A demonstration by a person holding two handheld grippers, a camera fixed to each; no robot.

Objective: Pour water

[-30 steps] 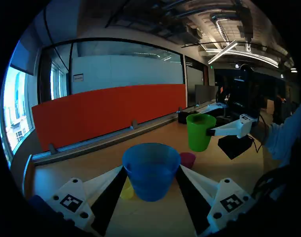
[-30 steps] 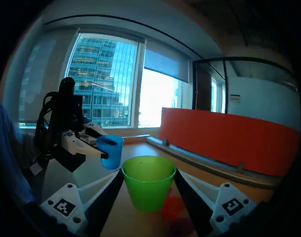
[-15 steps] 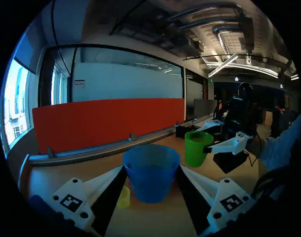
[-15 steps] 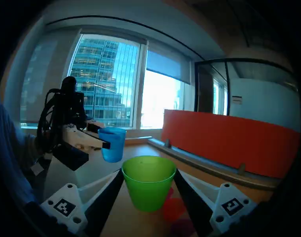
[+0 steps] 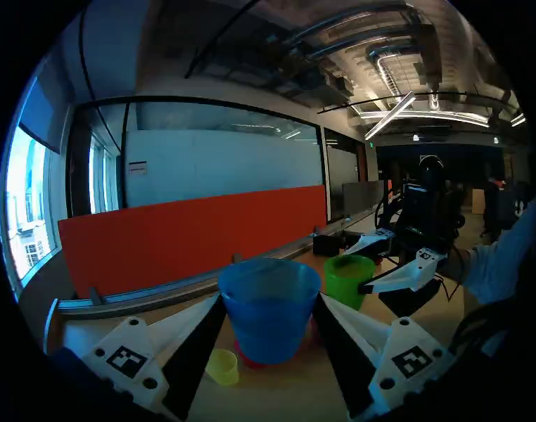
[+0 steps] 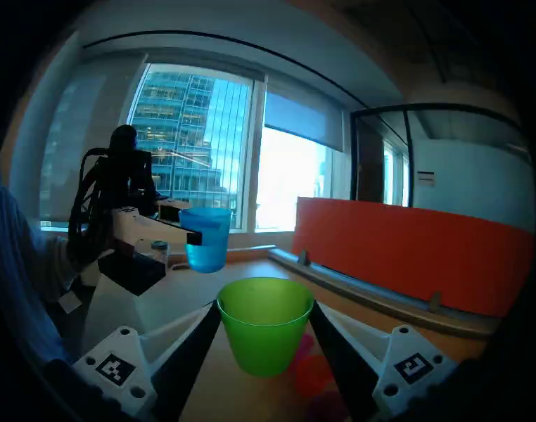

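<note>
The blue cup (image 5: pixel 269 309) between the fingers (image 5: pixel 195 346) hides most of a red cup (image 5: pixel 245 361) (just its bottom peeks out). Behind the green cup (image 6: pixel 265 323), pink things (image 6: pixel 314 374) look blurry.

Bright daylight is pouring in through the big windows (image 6: pixel 198 162) in the right gripper view, and the glass is glaring white in the middle. Light is shining through the blue cup (image 6: pixel 206 239). In the left gripper view the room is looking dim, with long ceiling lights (image 5: pixel 394 116) glowing far right. Straight lines are bending near the edges.

An orange partition (image 5: pixel 190 235) stands behind the wooden table (image 5: pixel 275 395).
</note>
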